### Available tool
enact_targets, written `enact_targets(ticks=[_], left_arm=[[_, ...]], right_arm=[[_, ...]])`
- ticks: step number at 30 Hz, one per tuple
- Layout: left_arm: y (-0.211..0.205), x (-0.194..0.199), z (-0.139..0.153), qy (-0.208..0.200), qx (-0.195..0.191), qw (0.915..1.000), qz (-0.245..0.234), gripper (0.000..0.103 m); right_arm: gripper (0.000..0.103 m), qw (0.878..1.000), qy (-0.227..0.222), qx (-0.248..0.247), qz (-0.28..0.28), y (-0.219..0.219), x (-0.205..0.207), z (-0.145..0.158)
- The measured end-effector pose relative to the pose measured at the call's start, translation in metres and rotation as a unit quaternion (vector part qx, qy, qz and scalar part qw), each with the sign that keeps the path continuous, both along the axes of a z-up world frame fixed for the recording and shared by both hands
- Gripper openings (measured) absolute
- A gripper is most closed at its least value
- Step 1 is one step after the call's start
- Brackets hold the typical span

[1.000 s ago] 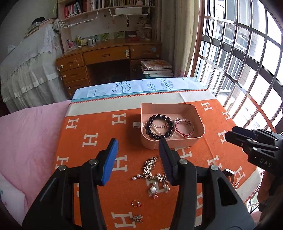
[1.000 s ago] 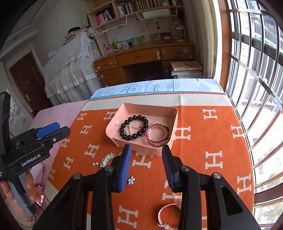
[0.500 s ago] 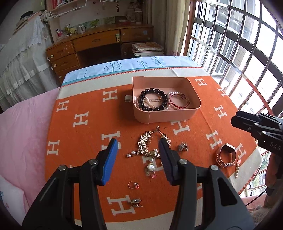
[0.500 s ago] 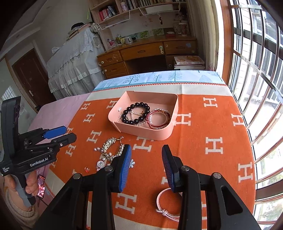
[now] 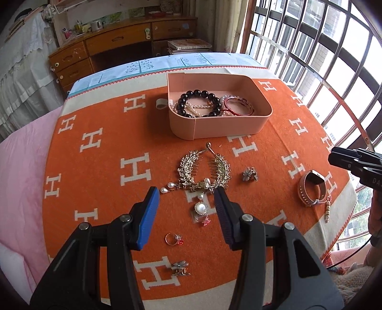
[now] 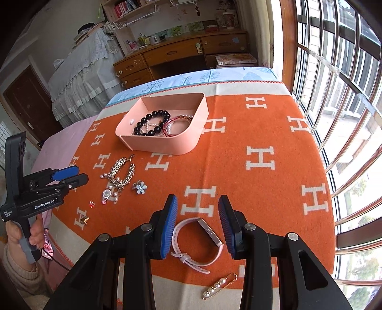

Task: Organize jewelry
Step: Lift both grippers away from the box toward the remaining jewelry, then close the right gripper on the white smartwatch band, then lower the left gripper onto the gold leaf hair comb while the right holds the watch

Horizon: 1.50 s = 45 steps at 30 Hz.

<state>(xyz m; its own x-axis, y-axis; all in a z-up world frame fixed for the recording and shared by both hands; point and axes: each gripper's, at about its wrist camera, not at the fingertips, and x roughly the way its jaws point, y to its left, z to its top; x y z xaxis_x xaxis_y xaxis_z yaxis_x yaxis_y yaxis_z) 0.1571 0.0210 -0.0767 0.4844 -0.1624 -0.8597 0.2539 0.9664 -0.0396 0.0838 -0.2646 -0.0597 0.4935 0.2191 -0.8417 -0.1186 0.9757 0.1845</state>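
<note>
A home bedroom: a wooden desk with drawers (image 6: 181,57), bookshelves (image 6: 133,7) above it, a lace-draped bed (image 6: 81,71), and a barred window (image 6: 339,71).

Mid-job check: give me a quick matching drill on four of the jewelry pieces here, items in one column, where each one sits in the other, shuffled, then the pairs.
Items:
1. black bead bracelet
2. pink watch
3. gold leaf hair comb
4. pearl pin

Places:
A. on the blanket, just ahead of the open left tool
B. inside the pink box
C. on the cream border at the near blanket edge
D. on the blanket, between the fingers of the open right tool

Pairs: 1-B, 2-D, 3-A, 4-C
</note>
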Motion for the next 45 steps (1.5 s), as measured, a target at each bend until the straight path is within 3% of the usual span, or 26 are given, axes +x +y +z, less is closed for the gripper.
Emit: enact_targets(ticks=[4,11,17,23,25,27,31,35,37,41,45], left_arm=[[-0.005,-0.001,-0.007,0.001,0.008,0.9994,-0.033,0.045],[-0.015,0.002,-0.014,0.004,0.042,0.9961,-0.077,0.045],[-0.024,0.003,-0.019,0.005,0.067,0.9908,-0.117,0.045],[-0.034,0.01,-0.03,0.005,0.117,0.9787,-0.169,0.045],[-0.039,0.013,-0.033,0.004,0.132,0.973,-0.189,0.045],[-0.044,0.015,-0.037,0.002,0.147,0.9658,-0.214,0.045],[-0.057,0.017,-0.044,-0.007,0.174,0.9484,-0.265,0.043],[-0.067,0.022,-0.055,0.003,0.197,0.9311,-0.307,0.023],[-0.069,0.026,-0.06,0.015,0.198,0.9259,-0.321,0.022],[-0.069,0.035,-0.062,0.04,0.186,0.9207,-0.341,0.018],[-0.074,0.044,-0.064,0.07,0.185,0.9232,-0.329,0.015]], right_arm=[[0.036,1.0,0.019,0.0,0.0,-0.008,-0.011,-0.014],[0.036,0.995,0.03,-0.023,0.096,0.015,-0.033,-0.028],[0.036,0.988,0.031,-0.039,0.147,0.034,-0.043,-0.032],[0.036,0.976,0.045,-0.091,0.19,0.051,-0.045,-0.056],[0.031,0.972,0.037,-0.119,0.199,0.057,-0.047,-0.061],[0.013,0.969,0.031,-0.142,0.198,0.06,-0.045,-0.066],[0.01,0.978,0.035,-0.114,0.173,0.056,-0.035,-0.066],[0.01,0.983,0.029,-0.095,0.156,0.054,-0.025,-0.064],[0.01,0.984,0.028,-0.088,0.153,0.053,-0.023,-0.064],[0.01,0.985,0.03,-0.079,0.15,0.05,-0.02,-0.064],[0.01,0.986,0.035,-0.073,0.146,0.048,-0.019,-0.067]])
